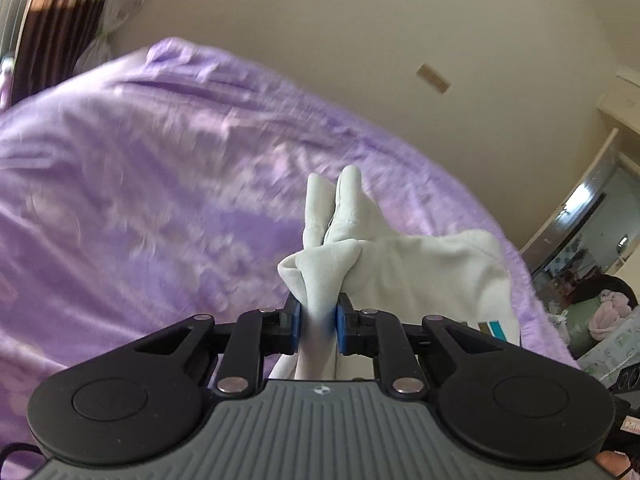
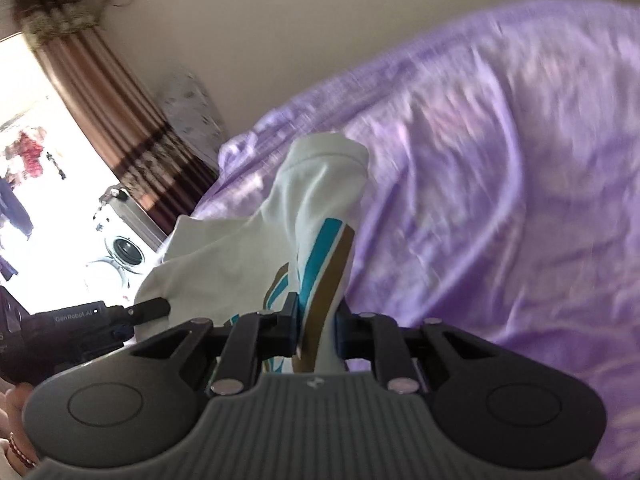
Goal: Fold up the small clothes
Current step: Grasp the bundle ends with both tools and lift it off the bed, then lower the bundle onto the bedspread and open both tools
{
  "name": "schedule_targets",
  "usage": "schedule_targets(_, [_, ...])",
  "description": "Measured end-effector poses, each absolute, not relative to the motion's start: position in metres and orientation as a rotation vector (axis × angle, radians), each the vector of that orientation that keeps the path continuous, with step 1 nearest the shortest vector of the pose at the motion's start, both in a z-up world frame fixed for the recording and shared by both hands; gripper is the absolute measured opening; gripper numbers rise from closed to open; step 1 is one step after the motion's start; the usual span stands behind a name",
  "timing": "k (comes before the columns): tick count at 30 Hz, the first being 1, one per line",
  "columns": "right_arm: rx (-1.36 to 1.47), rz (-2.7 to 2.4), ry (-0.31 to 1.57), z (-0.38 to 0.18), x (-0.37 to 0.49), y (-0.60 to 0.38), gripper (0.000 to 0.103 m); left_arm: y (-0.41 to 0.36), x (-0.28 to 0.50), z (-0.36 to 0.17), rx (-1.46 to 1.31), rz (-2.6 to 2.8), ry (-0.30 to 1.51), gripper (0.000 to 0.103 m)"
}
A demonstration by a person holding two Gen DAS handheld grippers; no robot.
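A small white garment (image 1: 420, 264) with teal and brown stripes (image 2: 320, 264) is held up between both grippers above a purple bedspread (image 1: 140, 168). My left gripper (image 1: 318, 316) is shut on a bunched white end of it. My right gripper (image 2: 318, 320) is shut on the striped end, and the cloth stands up past its fingers. The left gripper (image 2: 120, 312) also shows at the left of the right wrist view, touching the same cloth. The images are blurred.
The purple bedspread (image 2: 500, 200) fills most of both views. A beige wall (image 1: 360, 40) rises behind it. A striped brown curtain (image 2: 112, 112), a bright window and a washing machine (image 2: 128, 252) are at the left. A doorway and clutter (image 1: 600, 280) are at the right.
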State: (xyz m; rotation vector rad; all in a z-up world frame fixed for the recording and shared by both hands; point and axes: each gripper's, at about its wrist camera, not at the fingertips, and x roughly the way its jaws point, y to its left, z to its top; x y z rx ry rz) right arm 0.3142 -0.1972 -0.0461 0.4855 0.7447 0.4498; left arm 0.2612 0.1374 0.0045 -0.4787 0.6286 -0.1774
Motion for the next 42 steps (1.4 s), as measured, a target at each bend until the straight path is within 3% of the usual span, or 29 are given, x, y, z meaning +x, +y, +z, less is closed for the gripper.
schedule_targets(10, [0.455, 0.475, 0.518, 0.059, 0.234, -0.215, 0.012, 0.112, 0.183, 0.095, -0.431, -0.25, 0.445, 0.018])
schedule_targets(16, [0.48, 0.463, 0.485, 0.077, 0.2, -0.231, 0.012, 0.104, 0.164, 0.099, -0.416, -0.27, 0.45, 0.018])
schedule_targets(38, [0.502, 0.323, 0.846, -0.082, 0.298, -0.212, 0.012, 0.129, 0.279, -0.067, -0.44, -0.144, 0.858, 0.016])
schedule_targets(42, [0.413, 0.243, 0.906, -0.099, 0.306, -0.207, 0.023, 0.132, 0.282, -0.079, -0.381, -0.064, 0.895, 0.018])
